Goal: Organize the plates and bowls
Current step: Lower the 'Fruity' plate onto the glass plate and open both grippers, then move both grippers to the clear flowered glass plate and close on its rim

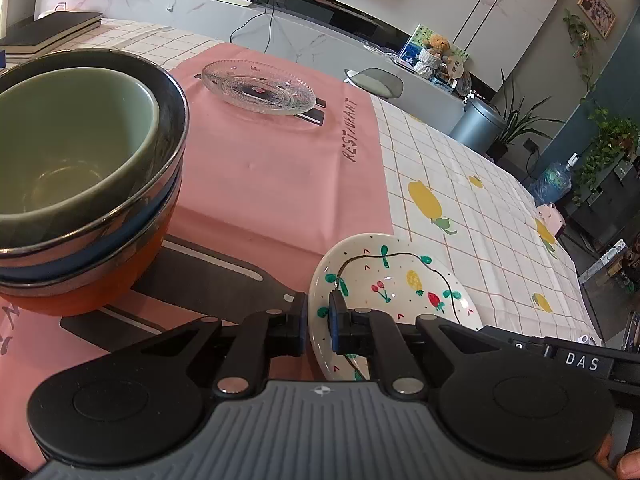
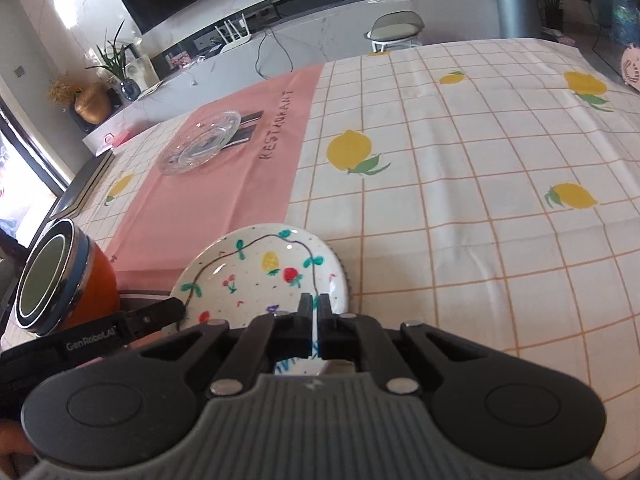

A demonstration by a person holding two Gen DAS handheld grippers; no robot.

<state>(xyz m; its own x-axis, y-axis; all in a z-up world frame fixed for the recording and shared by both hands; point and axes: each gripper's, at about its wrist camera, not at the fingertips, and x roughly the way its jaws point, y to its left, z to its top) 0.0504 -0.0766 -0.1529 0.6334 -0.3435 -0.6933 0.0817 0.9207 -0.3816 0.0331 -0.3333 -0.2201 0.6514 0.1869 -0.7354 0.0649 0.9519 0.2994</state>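
A white plate painted with fruit (image 1: 400,276) (image 2: 256,276) lies half on the pink placemat (image 1: 260,168), half on the checked cloth. My left gripper (image 1: 318,300) is shut on its left rim, one finger inside the plate and one outside; its tip (image 2: 176,306) also shows in the right wrist view. My right gripper (image 2: 315,300) is shut over the plate's near right part, and I cannot tell if it touches. A stack of bowls (image 1: 80,160) (image 2: 44,276), green inside, orange at the bottom, stands left of the plate. A clear glass plate (image 1: 258,88) (image 2: 200,144) sits farther back on the placemat.
The lemon-print checked tablecloth (image 2: 460,160) stretches off to the right. Dark flat books (image 1: 48,32) lie at the table's far left corner. A stool (image 2: 394,28) stands beyond the far table edge. The right gripper's housing (image 1: 580,360) crosses the lower right of the left wrist view.
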